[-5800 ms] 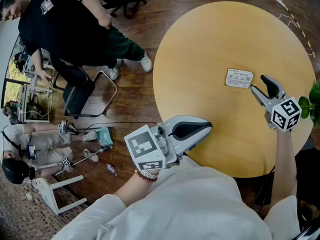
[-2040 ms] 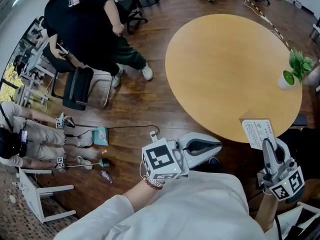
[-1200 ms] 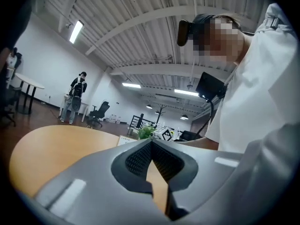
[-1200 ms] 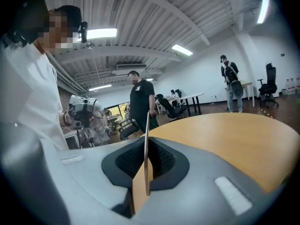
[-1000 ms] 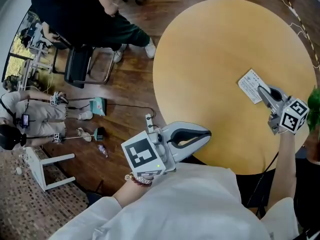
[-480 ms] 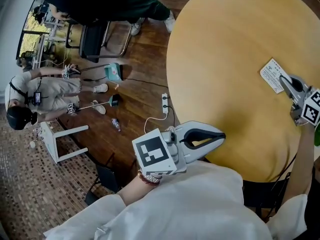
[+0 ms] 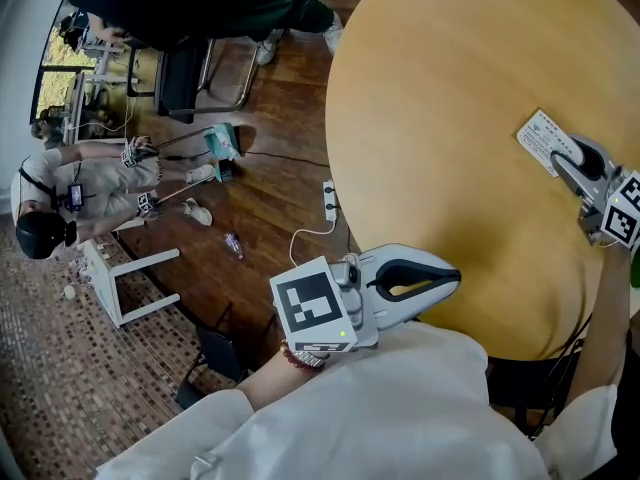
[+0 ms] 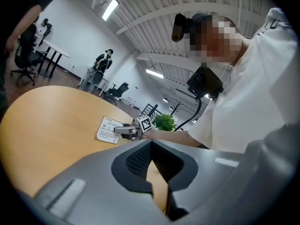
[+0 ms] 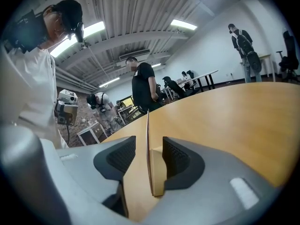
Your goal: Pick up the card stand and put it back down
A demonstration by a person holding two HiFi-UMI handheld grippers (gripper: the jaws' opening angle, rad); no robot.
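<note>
Card stand (image 7: pixel 538 136) stands on the round table (image 7: pixel 440 88) at 2 o'clock, edge-on between my right gripper (image 7: pixel 566 154) jaws. They've just been opening, half-wide, left pad clear. Card runs along the jaws. Left gripper (image 7: pixel 452 277) pinched closed, empty, well apart.

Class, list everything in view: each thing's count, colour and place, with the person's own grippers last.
table: one, light wood, round, centre.
card stand: one, white, on the table, right side.
plant: one, green, far right.
power strip: one, white, floor beside the table.
chair: one, black, floor, upper left.
left gripper: one, grey, shut, empty, over the table's near edge.
right gripper: one, grey, jaws just been opening, card stand between them.
</note>
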